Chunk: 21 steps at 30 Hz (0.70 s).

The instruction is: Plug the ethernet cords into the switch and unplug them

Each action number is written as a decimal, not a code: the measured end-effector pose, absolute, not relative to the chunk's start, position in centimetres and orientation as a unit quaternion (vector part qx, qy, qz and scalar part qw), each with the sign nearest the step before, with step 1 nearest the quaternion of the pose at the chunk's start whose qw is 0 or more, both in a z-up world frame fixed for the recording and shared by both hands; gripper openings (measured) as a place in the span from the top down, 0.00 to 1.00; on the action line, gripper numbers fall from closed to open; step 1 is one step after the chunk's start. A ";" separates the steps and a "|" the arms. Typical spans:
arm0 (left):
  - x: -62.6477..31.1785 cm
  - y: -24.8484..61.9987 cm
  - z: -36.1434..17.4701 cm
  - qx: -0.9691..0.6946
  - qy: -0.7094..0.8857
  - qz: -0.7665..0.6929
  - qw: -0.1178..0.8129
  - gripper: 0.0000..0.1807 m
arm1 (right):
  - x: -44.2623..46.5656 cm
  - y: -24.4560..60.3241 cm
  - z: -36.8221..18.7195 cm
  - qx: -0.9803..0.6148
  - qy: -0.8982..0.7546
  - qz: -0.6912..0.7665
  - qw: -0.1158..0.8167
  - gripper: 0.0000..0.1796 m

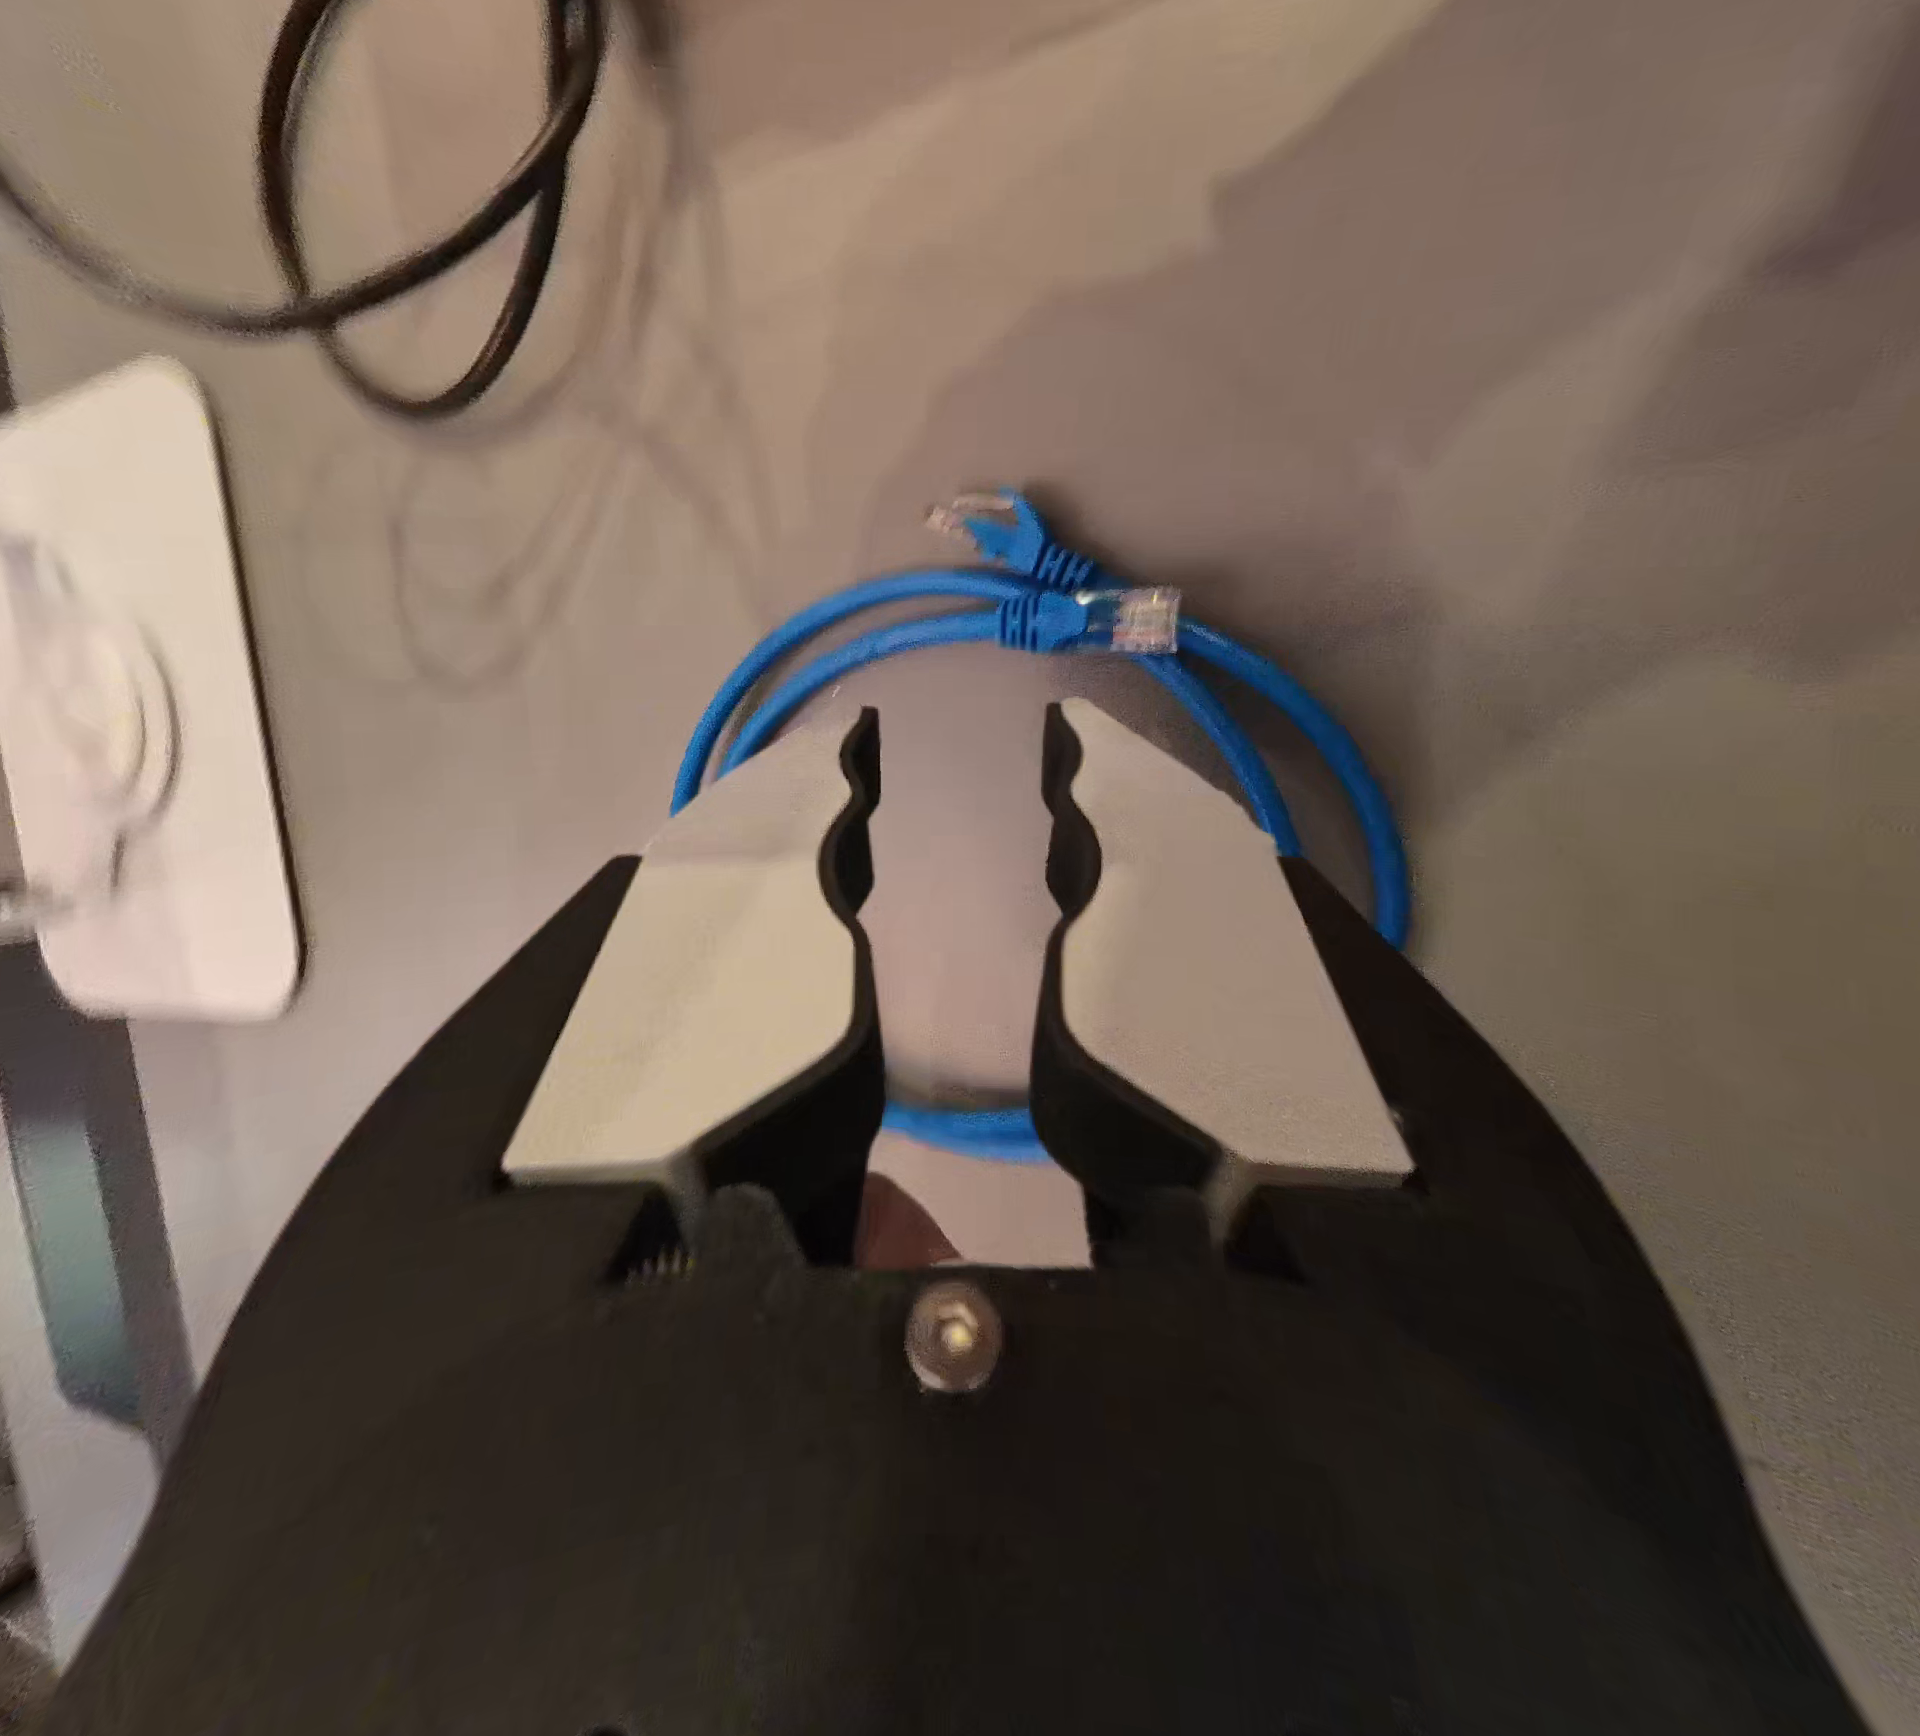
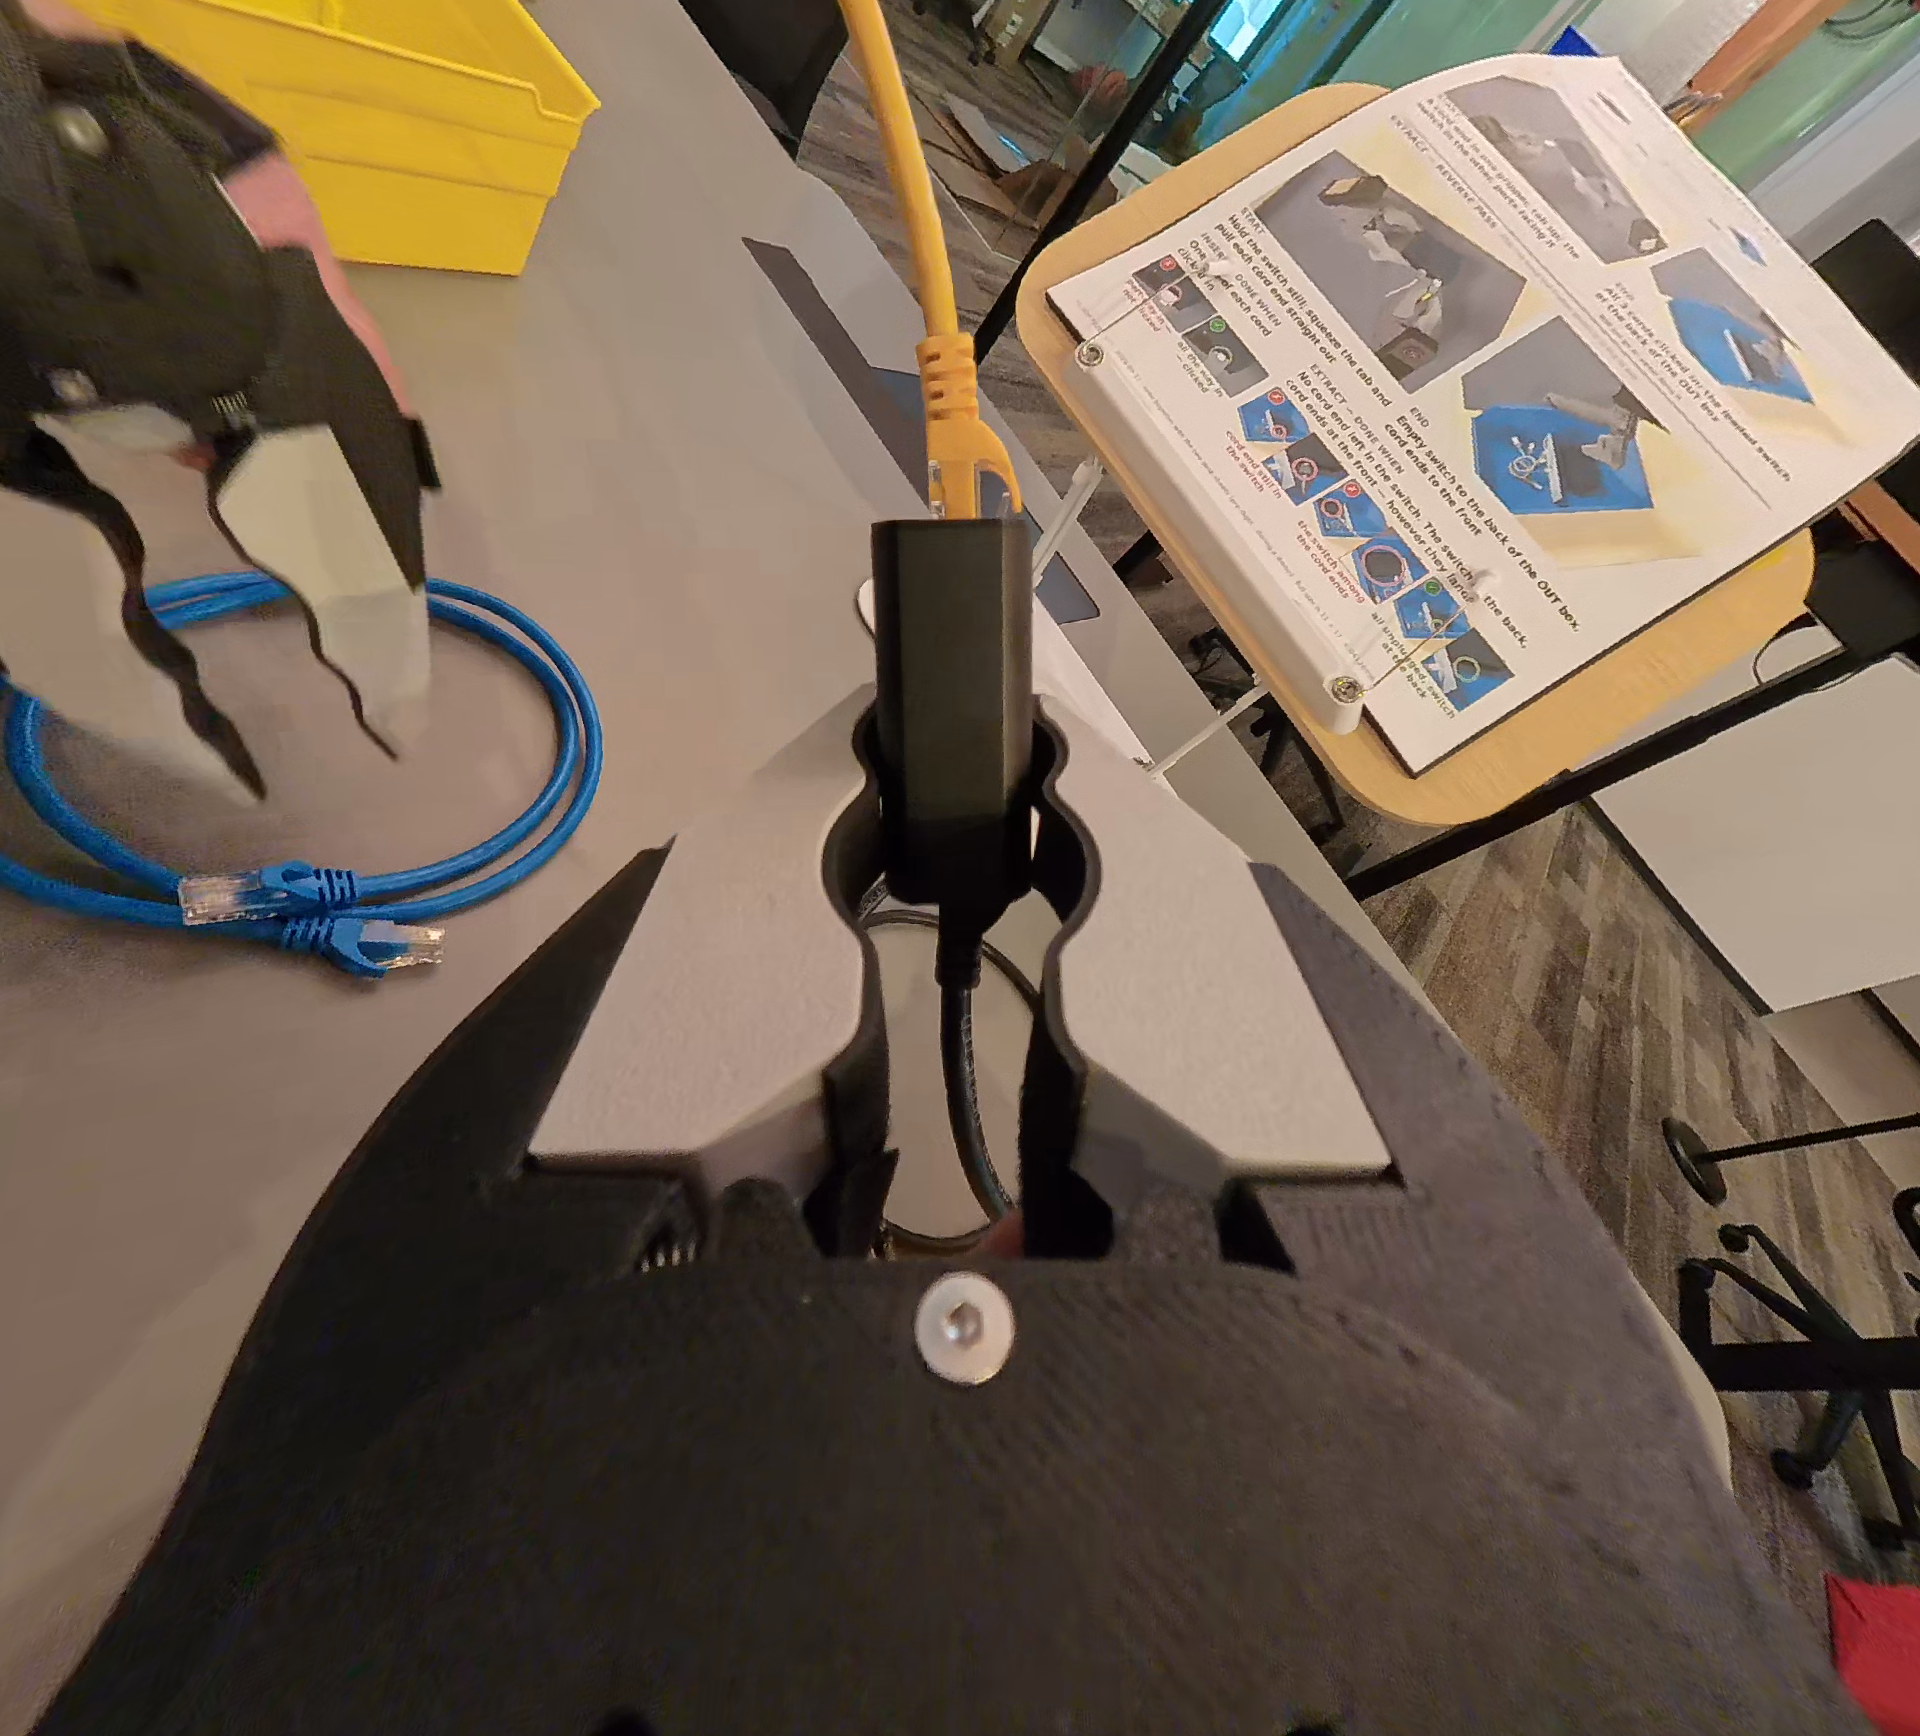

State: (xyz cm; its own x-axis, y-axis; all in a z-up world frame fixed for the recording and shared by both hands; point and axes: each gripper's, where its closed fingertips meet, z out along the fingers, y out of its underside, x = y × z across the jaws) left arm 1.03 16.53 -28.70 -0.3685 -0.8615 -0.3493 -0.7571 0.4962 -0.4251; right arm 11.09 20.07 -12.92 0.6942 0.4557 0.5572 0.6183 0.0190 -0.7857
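Our right tool (image 2: 951, 741) clenches the black switch (image 2: 951, 668), yellow cord (image 2: 894, 128) plugged in; our left tool (image 1: 961, 730), released, hovers over the coiled blue cord (image 1: 1340, 751).

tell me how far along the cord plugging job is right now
Done: the yellow ethernet cord sits plugged into the small black switch. In hand: the right gripper clamps that switch, while the open left gripper hovers over the coiled blue ethernet cord, whose two plugs lie loose on the grey table. Left: plugging the blue cord, then unplugging.
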 end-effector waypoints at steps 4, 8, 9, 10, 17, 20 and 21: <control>1.8 16.8 -31.7 -0.390 0.884 -0.061 0.249 0.81 | 11.7 19.9 -12.7 -0.699 -0.379 -0.068 0.603 0.88; 2.6 16.5 -32.3 -0.399 0.883 -0.071 0.235 0.85 | 12.1 20.0 -12.9 -0.700 -0.376 -0.066 0.604 0.88; 2.9 16.2 -32.3 -0.408 0.877 -0.079 0.239 0.87 | 12.1 20.1 -12.9 -0.700 -0.375 -0.066 0.604 0.88; 3.4 15.9 -32.2 -0.425 0.866 -0.087 0.249 0.86 | 12.1 20.1 -13.0 -0.700 -0.375 -0.065 0.604 0.88; 4.8 15.0 -31.8 -0.452 0.842 -0.062 0.288 0.77 | 12.4 20.1 -13.1 -0.701 -0.373 -0.063 0.605 0.88; 4.9 13.7 -31.9 -0.368 0.887 -0.097 0.261 0.79 | 12.3 20.1 -13.0 -0.701 -0.373 -0.063 0.604 0.88; 4.9 13.5 -32.0 -0.355 0.895 -0.111 0.246 0.80 | 12.3 20.1 -13.0 -0.701 -0.374 -0.064 0.604 0.88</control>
State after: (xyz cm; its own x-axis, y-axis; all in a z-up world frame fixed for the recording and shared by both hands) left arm 4.92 13.49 -32.03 -0.6266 -0.6901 -0.3620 -0.5810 0.7233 -0.3731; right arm 12.29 20.12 -12.97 0.7126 0.4467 0.5410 0.6007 0.0100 -0.7994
